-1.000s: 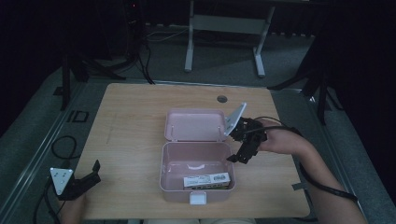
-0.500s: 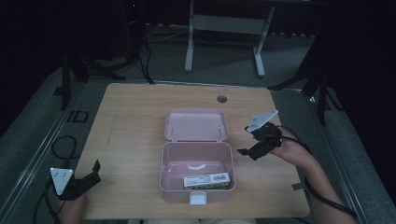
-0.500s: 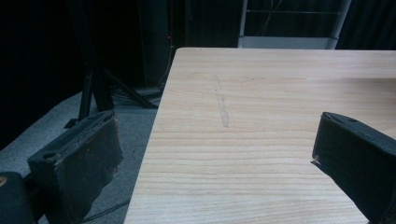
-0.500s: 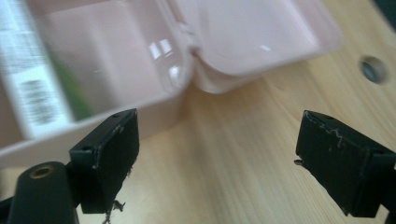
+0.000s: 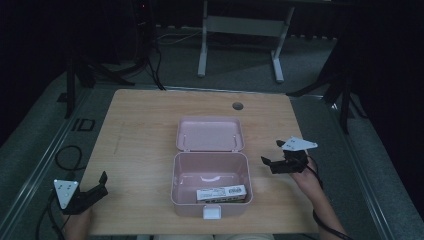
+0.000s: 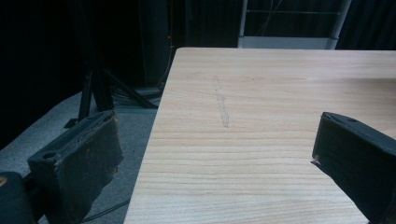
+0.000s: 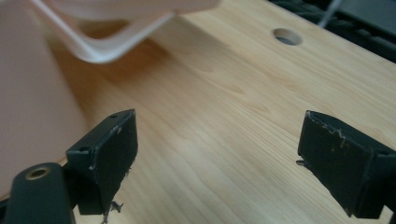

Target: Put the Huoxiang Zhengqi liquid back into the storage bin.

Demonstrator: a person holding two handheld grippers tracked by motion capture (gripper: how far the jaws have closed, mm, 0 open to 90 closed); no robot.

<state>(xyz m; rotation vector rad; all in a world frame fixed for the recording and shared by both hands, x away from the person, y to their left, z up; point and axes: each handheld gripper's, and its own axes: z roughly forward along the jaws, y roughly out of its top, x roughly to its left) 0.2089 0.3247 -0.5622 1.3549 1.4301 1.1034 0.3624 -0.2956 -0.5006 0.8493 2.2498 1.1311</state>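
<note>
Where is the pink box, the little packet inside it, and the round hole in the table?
pink box (image 5: 210, 172), high view, on its bare inner floor.
packet (image 5: 221, 192), high view, on its white top face.
round hole (image 5: 237, 106), high view, at its middle.

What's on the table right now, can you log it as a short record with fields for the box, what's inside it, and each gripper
box: pink box, near the table's middle front, open
lid: lid laid back flat on the far side
contents: one small printed carton lying flat by the near wall
left gripper: left gripper open, holding nothing, at the table's near left corner
right gripper: right gripper open, holding nothing, just right of the box, apart from it
table: wooden table, round hole near far edge
</note>
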